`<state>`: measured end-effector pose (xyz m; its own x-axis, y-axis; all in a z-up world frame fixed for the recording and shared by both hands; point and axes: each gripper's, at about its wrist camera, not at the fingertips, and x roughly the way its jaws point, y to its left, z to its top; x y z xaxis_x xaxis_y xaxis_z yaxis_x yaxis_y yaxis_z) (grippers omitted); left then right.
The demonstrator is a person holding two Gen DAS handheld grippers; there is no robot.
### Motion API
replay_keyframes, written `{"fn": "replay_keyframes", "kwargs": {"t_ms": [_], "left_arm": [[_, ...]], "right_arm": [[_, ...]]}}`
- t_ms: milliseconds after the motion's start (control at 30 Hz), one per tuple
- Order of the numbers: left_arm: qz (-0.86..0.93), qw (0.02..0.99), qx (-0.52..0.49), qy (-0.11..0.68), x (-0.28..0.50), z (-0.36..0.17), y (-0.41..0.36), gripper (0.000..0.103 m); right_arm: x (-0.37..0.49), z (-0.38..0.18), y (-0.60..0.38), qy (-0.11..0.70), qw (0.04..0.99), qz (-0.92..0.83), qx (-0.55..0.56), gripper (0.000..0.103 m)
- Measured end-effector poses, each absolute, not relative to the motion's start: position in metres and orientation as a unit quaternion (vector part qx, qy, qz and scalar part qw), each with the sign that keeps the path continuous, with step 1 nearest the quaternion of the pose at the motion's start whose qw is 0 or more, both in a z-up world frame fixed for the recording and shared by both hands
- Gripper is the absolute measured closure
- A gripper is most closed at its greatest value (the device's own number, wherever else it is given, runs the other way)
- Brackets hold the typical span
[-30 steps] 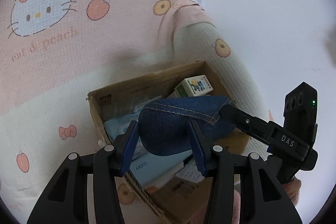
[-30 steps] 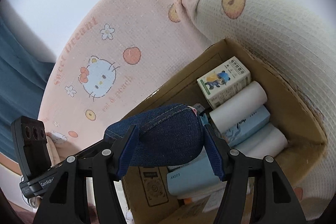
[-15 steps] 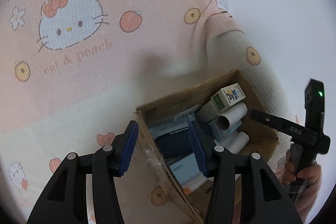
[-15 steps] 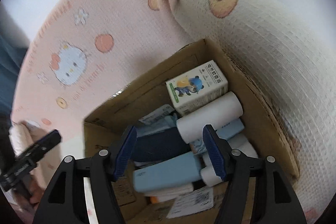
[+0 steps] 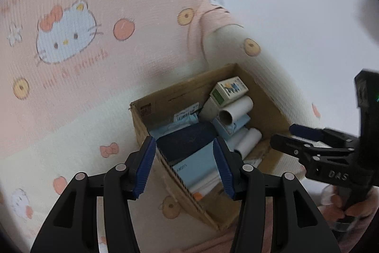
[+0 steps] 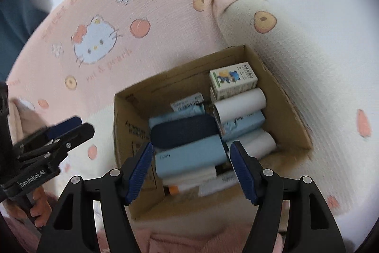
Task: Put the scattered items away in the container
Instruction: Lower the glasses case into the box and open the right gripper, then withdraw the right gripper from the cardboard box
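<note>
An open cardboard box (image 6: 293,108) stands on a pink Hello Kitty blanket; it also shows in the left wrist view (image 5: 139,117). Inside lie a dark denim pouch (image 6: 184,131) (image 5: 187,140), a light blue case (image 6: 189,158), white rolls (image 6: 239,103) and a small cartoon carton (image 6: 233,80). My right gripper (image 6: 190,172) is open and empty above the box's near side. My left gripper (image 5: 184,168) is open and empty above the box's left edge. Each gripper shows in the other's view, the left one (image 6: 68,128) and the right one (image 5: 284,138).
The pink and cream blanket (image 5: 71,87) covers the surface around the box. A rolled cream part of it (image 6: 296,46) lies against the box's far right side. A white wall is behind. A blue fabric (image 6: 16,23) shows at the far left.
Both grippers held the denim pouch over the box a second ago. They let it go and it now lies inside the box. Both grippers have pulled back and up.
</note>
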<state>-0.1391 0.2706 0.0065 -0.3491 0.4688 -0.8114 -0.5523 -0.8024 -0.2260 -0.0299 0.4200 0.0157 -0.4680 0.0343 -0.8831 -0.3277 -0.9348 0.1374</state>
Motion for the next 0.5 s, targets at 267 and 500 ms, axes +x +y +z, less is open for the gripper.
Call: {"fn": "replay_keyframes", "kwargs": {"t_ms": [267, 500], "left_arm": [[0.84, 0.317, -0.43, 0.096, -0.09, 0.019, 0.258, 0.048], [0.848, 0.323, -0.403, 0.122, -0.066, 0.022, 0.262, 0.048]], "right_arm": [[0.014, 0.027, 0.4, 0.189, 0.148, 0.853, -0.464, 0.031], [0.041, 0.022, 0.396, 0.209, 0.164, 0.846, -0.462, 0.031]]}}
